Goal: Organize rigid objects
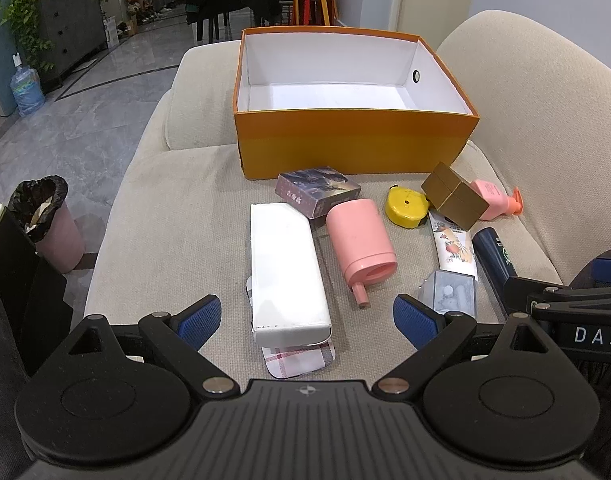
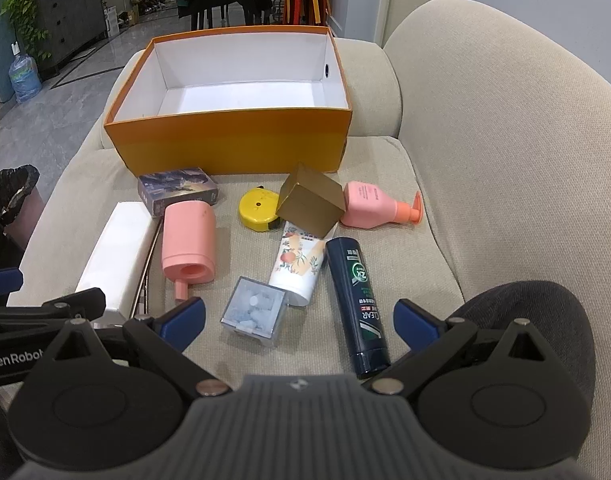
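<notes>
Plainly both claws, left claw [image 1: 306, 320] and right claw [image 2: 299, 322], gape wide; navy bottle [image 2: 356, 304] reads "CLEAR"

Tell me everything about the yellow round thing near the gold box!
It looks like a yellow tape measure: a flat, rounded hard-plastic case with a small dark dot in the middle of its top face and a dark bit at its lower edge. It lies flat on the beige sofa cushion, in front of the orange box. The gold box sits right against its side. Neither gripper touches it.
</notes>
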`<state>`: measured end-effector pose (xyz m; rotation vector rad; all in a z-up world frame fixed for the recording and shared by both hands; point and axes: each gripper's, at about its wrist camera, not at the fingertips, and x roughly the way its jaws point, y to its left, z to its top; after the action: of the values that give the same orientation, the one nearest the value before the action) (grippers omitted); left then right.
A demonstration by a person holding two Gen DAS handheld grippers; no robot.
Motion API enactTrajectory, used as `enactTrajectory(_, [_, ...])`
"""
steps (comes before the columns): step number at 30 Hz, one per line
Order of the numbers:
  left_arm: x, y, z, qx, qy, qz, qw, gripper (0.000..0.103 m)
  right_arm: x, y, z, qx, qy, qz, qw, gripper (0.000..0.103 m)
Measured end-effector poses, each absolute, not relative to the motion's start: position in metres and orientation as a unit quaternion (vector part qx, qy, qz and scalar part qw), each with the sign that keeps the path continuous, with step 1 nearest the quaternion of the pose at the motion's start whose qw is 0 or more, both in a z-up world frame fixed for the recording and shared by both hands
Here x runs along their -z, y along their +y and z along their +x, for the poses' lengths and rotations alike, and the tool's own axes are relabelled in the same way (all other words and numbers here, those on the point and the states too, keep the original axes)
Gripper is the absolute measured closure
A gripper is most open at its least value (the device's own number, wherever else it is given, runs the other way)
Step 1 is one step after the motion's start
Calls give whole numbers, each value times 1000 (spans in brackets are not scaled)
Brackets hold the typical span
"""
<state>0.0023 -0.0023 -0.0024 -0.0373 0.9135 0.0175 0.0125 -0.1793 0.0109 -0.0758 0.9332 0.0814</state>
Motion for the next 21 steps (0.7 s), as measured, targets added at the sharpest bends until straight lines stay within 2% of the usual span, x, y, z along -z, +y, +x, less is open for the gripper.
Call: enactTrajectory(21, [45,26,31,9,445,-60,893,0,1,-201,40,-64,430,-31,900,4])
